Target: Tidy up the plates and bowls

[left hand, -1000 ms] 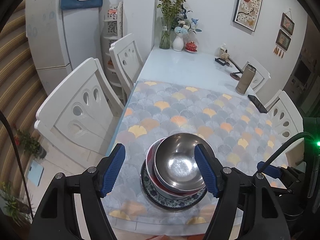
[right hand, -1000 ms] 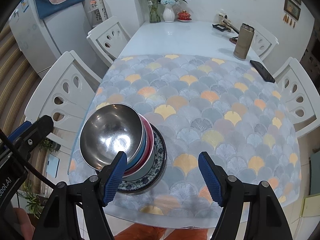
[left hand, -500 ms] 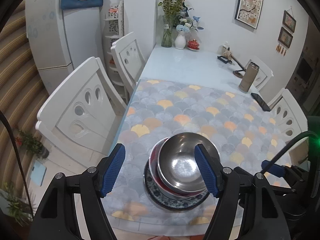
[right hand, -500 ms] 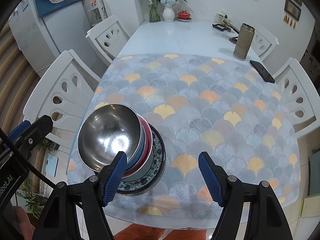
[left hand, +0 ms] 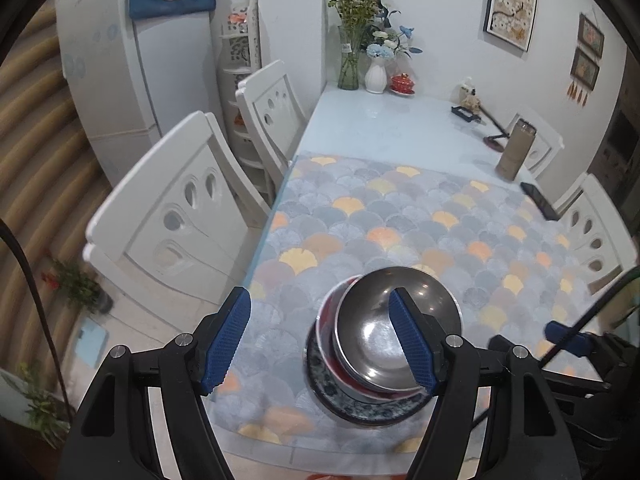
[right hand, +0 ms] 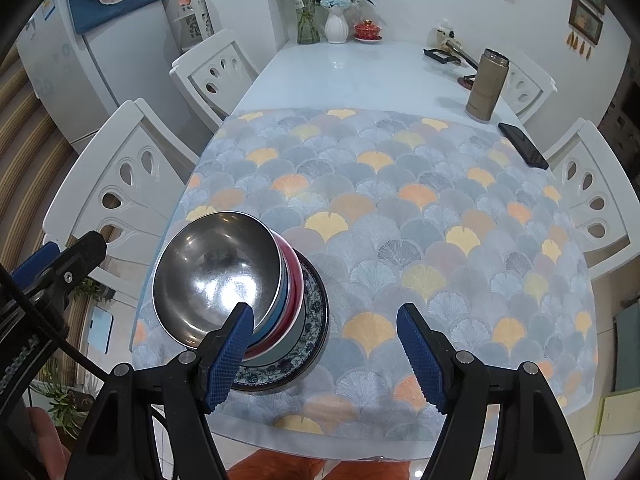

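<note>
A steel bowl (left hand: 394, 320) (right hand: 218, 276) tops a stack of a blue bowl (right hand: 280, 312), a red bowl (left hand: 329, 336) (right hand: 297, 292) and a blue-patterned plate (left hand: 344, 400) (right hand: 310, 332) near the table's front left corner. My left gripper (left hand: 320, 340) is open and empty, raised above and left of the stack. My right gripper (right hand: 326, 356) is open and empty, just right of the stack, its left finger in front of the bowls.
A patterned mat (right hand: 400, 220) covers the near half of the table. A thermos (right hand: 486, 84), a black phone (right hand: 522, 146), vases (right hand: 336, 26) and a red teacup (right hand: 368, 32) stand at the far end. White chairs (left hand: 176, 216) line both sides.
My left gripper has pulled back and up to the left, so the stack now sits right of its middle. The right gripper has barely moved. The stack stays put.
</note>
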